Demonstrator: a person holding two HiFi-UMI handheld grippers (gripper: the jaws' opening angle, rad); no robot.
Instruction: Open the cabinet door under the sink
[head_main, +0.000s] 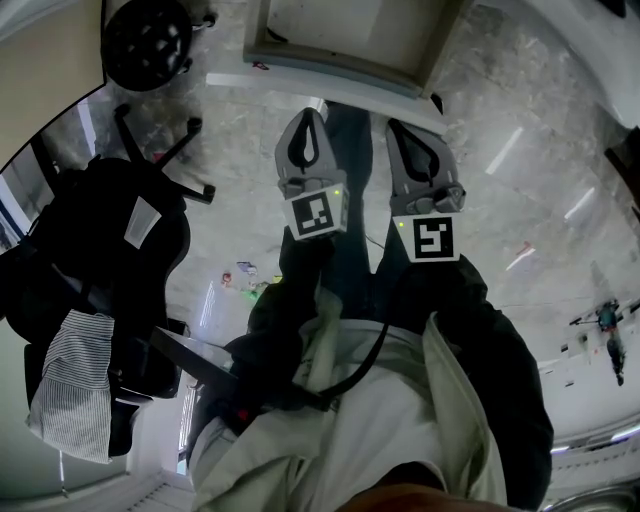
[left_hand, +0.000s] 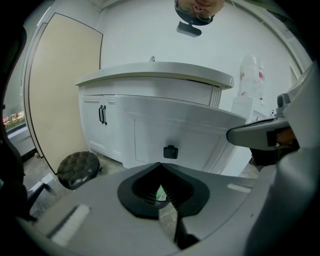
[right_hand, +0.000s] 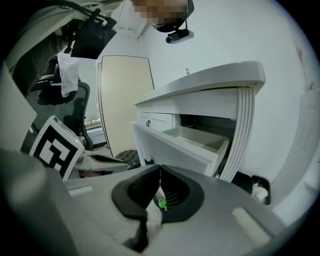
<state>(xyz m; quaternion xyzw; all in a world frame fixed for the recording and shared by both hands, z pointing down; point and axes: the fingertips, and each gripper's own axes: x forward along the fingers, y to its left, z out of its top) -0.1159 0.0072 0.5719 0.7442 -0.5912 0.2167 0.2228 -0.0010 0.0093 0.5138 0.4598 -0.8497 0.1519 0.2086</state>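
Left gripper (left_hand: 161, 164) and right gripper (right_hand: 160, 167): jaws together, nothing held. I see the sink cabinet (left_hand: 150, 80) ahead, drawer (right_hand: 194, 139) standing open. Door (left_hand: 92, 125) at its left looks shut, I think.

I am holding my left gripper (left_hand: 160, 169) with its jaws pressed together and nothing between them, and it is pointing at the white cabinet (left_hand: 150, 145) under the counter (left_hand: 155, 72). A drawer front (left_hand: 195, 127) with a black knob (left_hand: 170, 151) is standing out from the cabinet. The cabinet doors (left_hand: 92, 122) at left are showing two black handles (left_hand: 102, 114). A black stool (left_hand: 78, 169) is sitting on the floor beside them, and my right gripper (left_hand: 250, 135) is showing at the right edge.
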